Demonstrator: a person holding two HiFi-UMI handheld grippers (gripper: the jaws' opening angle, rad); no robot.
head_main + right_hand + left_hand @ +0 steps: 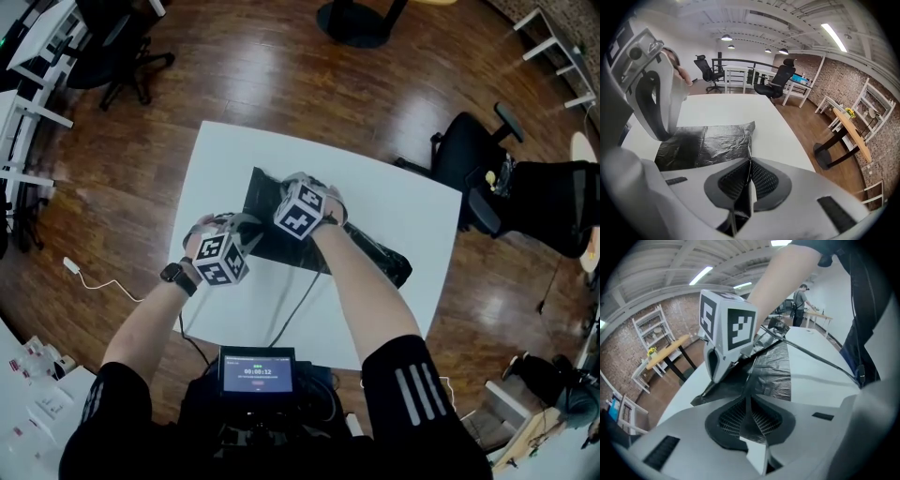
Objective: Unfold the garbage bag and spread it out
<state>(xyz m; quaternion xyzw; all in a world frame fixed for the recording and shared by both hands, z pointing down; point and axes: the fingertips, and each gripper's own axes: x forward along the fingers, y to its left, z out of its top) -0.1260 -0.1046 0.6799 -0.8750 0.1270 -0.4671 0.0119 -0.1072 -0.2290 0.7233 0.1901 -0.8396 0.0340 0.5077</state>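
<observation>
A black garbage bag (pixel 267 217) lies partly folded on the white table (pixel 394 202), with a crumpled part (pixel 386 259) trailing to the right. Both grippers hang over its near edge. My left gripper (pixel 749 398) is shut on a ridge of the black film, and the bag (pixel 774 365) stretches away from its jaws. My right gripper (pixel 749 162) is shut on the bag's edge; the rest of the bag (pixel 707 144) lies flat and creased on the table. In the head view the marker cubes of the left gripper (pixel 223 260) and the right gripper (pixel 300 210) hide the jaws.
A black cable (pixel 292 307) runs over the table's near part to a small screen (pixel 256 370) at my waist. A black office chair (pixel 480 173) stands by the table's right side. Wooden floor surrounds the table, with desks and chairs at the far left (pixel 112 56).
</observation>
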